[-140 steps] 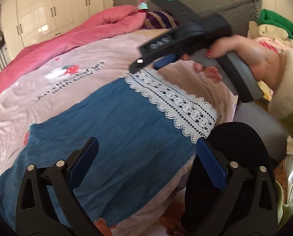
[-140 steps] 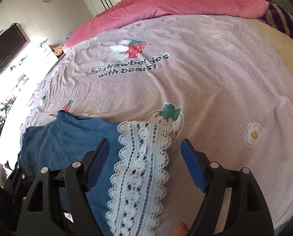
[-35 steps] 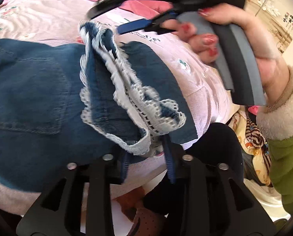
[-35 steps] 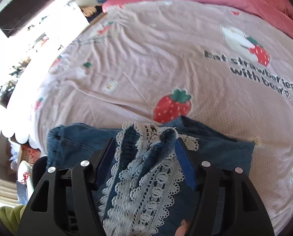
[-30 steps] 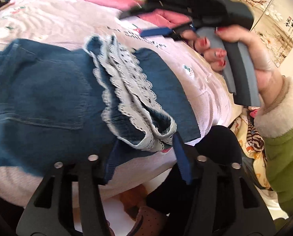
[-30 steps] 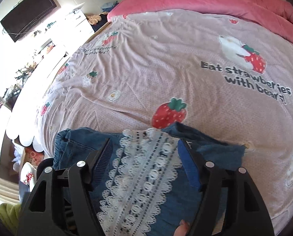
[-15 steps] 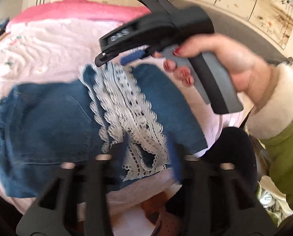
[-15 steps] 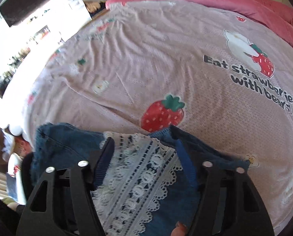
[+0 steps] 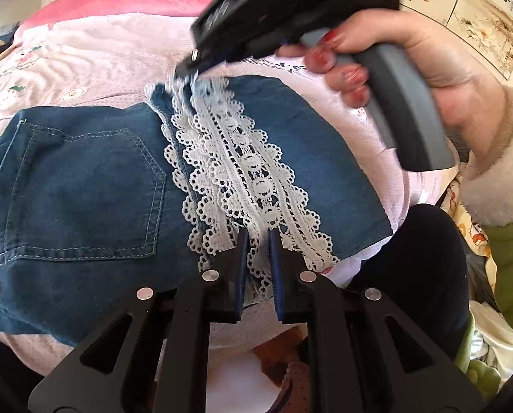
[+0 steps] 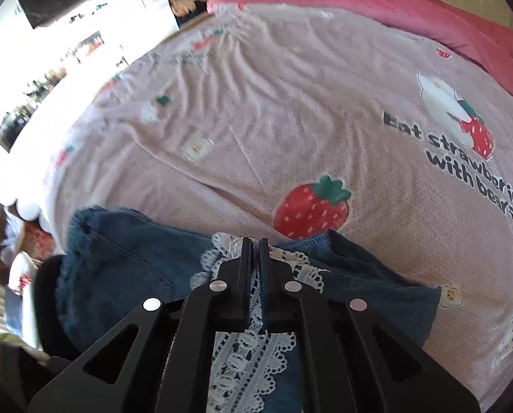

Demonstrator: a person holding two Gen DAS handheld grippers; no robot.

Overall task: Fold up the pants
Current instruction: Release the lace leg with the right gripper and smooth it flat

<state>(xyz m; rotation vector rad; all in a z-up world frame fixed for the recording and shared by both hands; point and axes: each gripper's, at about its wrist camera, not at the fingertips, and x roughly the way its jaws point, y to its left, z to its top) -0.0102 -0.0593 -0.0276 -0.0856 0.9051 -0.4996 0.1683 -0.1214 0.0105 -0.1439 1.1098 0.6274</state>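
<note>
Pants [image 9: 84,186] lay folded over on the near edge of the bed [image 10: 291,110], lace hem [image 9: 242,172] pinched at both ends.

Nearest, the left hand-held gripper [image 9: 256,241] sat clamped on the lace's near end; the right hand-held gripper [image 10: 254,246] was closed on its far end. The leg-over fold looked in hand; the next move likely called for letting go together and flattening. Beyond, the bedsheet read "Eat strawberries with bears!" [image 10: 463,168].
</note>
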